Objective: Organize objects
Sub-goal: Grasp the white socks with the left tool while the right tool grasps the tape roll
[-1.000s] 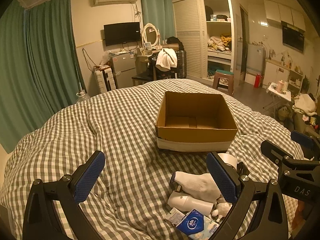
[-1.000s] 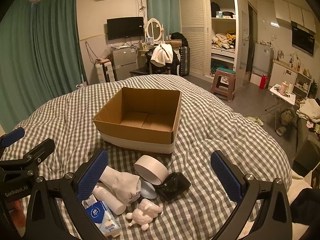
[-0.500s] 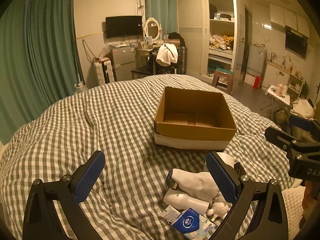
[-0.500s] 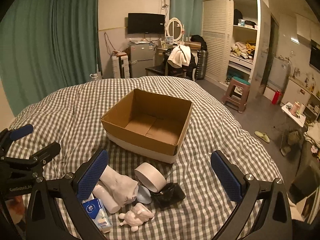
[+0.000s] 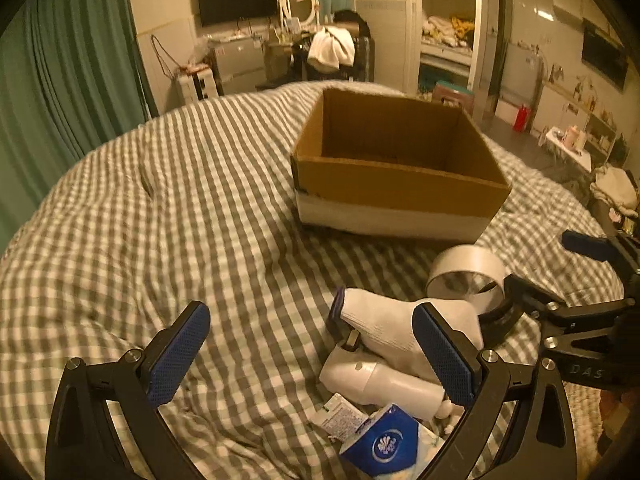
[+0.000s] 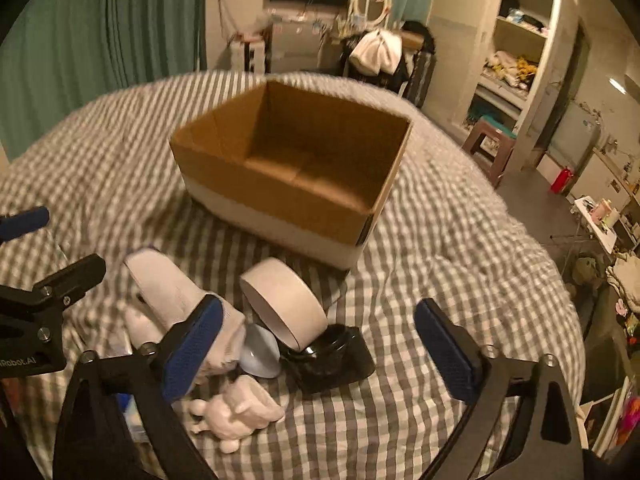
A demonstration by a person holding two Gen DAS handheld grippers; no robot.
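An open, empty cardboard box (image 5: 400, 184) (image 6: 296, 184) stands on the checked bedcover. In front of it lies a pile: a white sock (image 5: 380, 320) (image 6: 172, 288), a white bottle (image 5: 372, 380), a tape roll (image 5: 464, 276) (image 6: 284, 300), a blue tissue pack (image 5: 388, 444), a black pouch (image 6: 332, 356) and a white figurine (image 6: 236, 412). My left gripper (image 5: 312, 354) is open above the cover, its right finger over the sock. My right gripper (image 6: 318, 352) hangs over the pile with its jaws closing. The tape roll and pouch lie between them, untouched.
The grey-and-white checked bedcover (image 5: 180, 220) spreads wide to the left of the pile. Green curtains (image 5: 68, 80) hang at the left. A stool (image 6: 488, 144), a wardrobe and small furniture stand on the floor beyond the bed's right side.
Both grippers have sunk and tilted down toward the pile, so the box and objects look larger. The right gripper's fingers stand slightly closer together.
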